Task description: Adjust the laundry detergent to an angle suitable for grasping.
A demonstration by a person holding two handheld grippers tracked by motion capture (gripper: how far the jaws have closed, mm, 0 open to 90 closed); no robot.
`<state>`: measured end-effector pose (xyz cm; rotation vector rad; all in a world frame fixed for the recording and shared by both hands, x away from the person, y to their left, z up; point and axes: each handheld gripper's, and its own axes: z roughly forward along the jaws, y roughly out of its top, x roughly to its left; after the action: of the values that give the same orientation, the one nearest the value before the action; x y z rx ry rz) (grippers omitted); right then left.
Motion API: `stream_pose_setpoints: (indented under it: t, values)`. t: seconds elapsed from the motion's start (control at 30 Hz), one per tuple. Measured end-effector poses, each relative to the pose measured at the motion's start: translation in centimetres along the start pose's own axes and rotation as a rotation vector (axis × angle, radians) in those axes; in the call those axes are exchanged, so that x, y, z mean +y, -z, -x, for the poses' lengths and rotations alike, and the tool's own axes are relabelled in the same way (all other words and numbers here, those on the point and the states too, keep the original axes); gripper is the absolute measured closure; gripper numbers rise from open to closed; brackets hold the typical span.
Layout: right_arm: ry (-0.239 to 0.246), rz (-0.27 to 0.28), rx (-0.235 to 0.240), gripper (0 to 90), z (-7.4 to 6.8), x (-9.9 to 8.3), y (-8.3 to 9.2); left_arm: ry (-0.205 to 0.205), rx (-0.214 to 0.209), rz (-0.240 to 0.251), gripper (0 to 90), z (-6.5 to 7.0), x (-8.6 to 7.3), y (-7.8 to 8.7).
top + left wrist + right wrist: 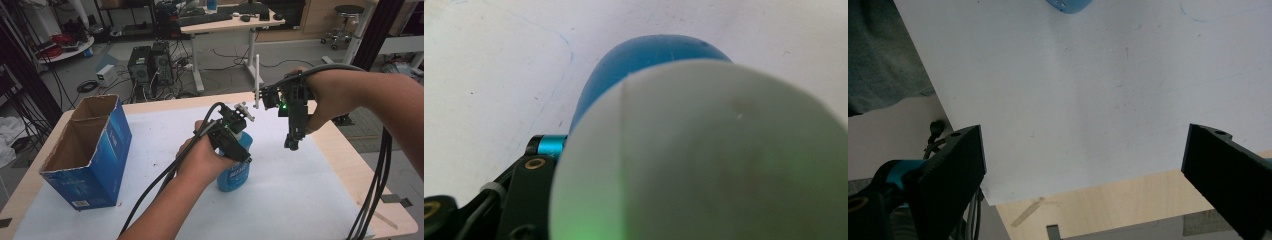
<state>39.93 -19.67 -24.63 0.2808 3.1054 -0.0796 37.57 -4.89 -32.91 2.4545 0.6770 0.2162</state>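
A blue bottle (234, 176) stands upright near the middle of the white mat. My left gripper (241, 146) comes down over its top and is shut on the bottle. In the left gripper view the bottle's white cap (704, 160) sits very close to the camera. The blue body (649, 55) shows beyond it, and one black jaw presses in from the left. My right gripper (292, 144) hangs above the mat to the right of the bottle and points down. Its jaws stand wide apart (1083, 150) with nothing between them. A sliver of the blue bottle (1068, 4) shows at the top of that view.
An open-topped blue cardboard box (85, 150) stands at the table's left. The white mat (305, 195) covers most of the wooden table (362, 172). Black cables (375, 195) hang from the right hand along the right edge. Desks and computers stand on the floor beyond.
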Motion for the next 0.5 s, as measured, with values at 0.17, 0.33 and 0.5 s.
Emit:
stream_pose_setpoints:
  t: [0.17,0.33,0.5]
  values:
    - [-0.003,0.001,0.001,3.0,-0.1,0.0,0.0,-0.042,0.006,-0.001,42.6,0.4,-0.1,0.1]
    - [-0.002,-0.004,-0.002,3.0,-0.1,0.0,0.0,-0.092,0.020,-0.007,42.6,0.7,-0.1,0.7]
    - [0.000,-0.005,-0.002,3.0,-0.2,0.1,0.0,-0.098,-0.007,0.016,42.6,0.7,-0.3,1.9]
